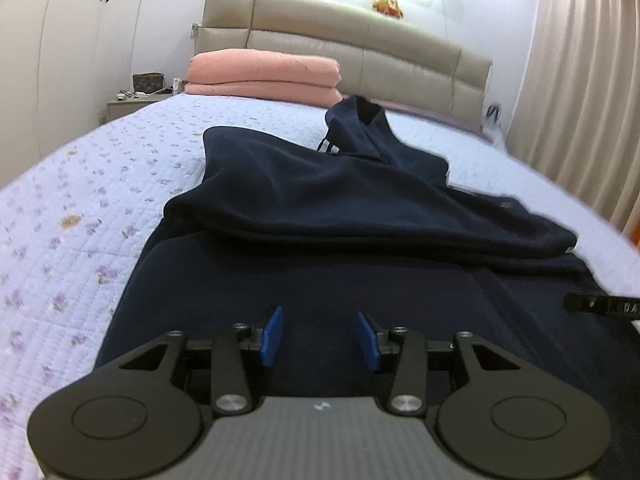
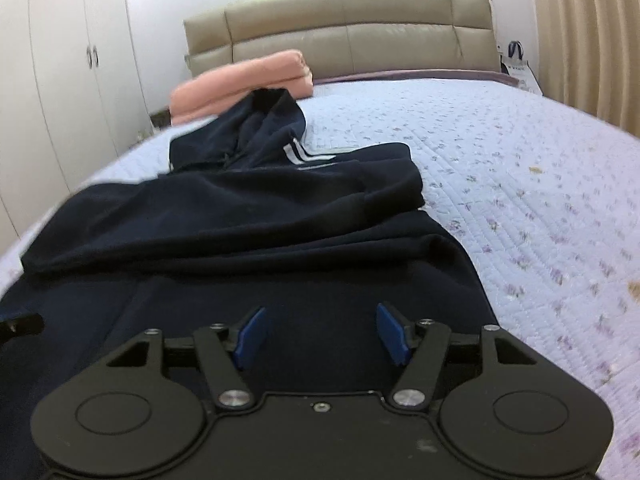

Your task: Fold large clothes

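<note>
The left gripper [image 1: 320, 334] hangs low over the near end of the navy hooded garment [image 1: 312, 208], its blue pads standing apart with only dark cloth showing beneath the gap and nothing pinched between them. The right gripper [image 2: 322, 330] does likewise, its jaws spread wider and also holding nothing. The garment lies lengthwise down the bed [image 1: 72, 200], on a pale quilted cover with small purple flowers, its sleeves folded across the body and the hood, with white stripes near it, pointing toward the beige headboard [image 1: 348, 36]. A folded pink blanket [image 1: 264, 74] sits beyond it. Whether the pads brush the fabric is hard to judge from this angle.
</note>
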`<state>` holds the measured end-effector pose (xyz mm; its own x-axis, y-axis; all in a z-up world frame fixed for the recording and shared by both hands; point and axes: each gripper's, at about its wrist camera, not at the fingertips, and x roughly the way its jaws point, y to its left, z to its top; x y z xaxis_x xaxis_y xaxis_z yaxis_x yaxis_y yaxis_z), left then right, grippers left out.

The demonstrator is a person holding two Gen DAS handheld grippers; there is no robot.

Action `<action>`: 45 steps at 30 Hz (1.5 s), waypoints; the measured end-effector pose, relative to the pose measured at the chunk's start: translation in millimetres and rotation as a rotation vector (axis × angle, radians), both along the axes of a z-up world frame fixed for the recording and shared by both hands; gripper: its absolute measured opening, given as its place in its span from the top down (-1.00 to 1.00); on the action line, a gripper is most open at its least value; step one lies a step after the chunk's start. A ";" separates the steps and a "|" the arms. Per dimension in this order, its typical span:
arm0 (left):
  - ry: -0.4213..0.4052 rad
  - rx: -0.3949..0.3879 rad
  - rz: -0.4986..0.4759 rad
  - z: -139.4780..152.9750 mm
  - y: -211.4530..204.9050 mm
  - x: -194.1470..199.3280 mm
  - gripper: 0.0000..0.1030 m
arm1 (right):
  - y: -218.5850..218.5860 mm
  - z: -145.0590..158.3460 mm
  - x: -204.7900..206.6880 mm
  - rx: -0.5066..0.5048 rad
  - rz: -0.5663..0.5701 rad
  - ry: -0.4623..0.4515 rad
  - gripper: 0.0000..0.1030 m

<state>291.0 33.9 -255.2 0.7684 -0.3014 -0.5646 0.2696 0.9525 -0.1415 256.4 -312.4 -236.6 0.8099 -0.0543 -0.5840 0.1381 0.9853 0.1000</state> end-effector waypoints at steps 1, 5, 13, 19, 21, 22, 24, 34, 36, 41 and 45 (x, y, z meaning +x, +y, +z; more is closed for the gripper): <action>0.014 0.032 0.003 5.4 -5.9 1.1 0.17 | 5.4 3.1 3.6 -0.037 0.007 0.022 -0.46; 0.060 0.004 -0.010 42.4 -14.1 14.1 0.18 | 10.3 40.9 24.6 0.009 0.069 0.037 -0.46; 0.087 -0.045 0.092 99.5 -13.6 74.5 0.17 | -12.7 141.0 172.0 0.037 0.106 -0.124 -0.64; 0.137 -0.014 0.138 107.2 -10.4 108.1 0.16 | -24.6 143.5 340.8 0.092 0.161 -0.056 -0.68; 0.156 -0.019 0.161 106.0 -7.1 117.9 0.16 | -28.3 131.6 391.6 0.139 0.165 0.000 -0.68; 0.165 -0.021 0.170 104.6 -7.1 122.6 0.16 | -29.8 125.2 415.8 0.150 0.163 0.031 -0.68; 0.180 -0.023 0.189 100.0 -6.2 133.0 0.16 | -27.7 112.2 458.8 0.131 0.152 0.081 -0.68; 0.251 -0.027 0.235 75.9 3.9 162.6 0.17 | -20.4 50.9 581.9 0.077 0.042 0.196 -0.67; 0.251 -0.017 0.228 75.5 3.4 163.1 0.17 | -15.7 44.0 589.6 -0.002 0.004 0.223 -0.03; 0.239 -0.048 0.234 82.3 3.9 161.6 0.18 | -13.8 77.7 552.5 0.049 0.158 0.131 0.83; 0.200 -0.107 0.244 103.0 7.7 155.1 0.18 | -10.1 143.6 468.3 0.098 0.276 -0.010 0.83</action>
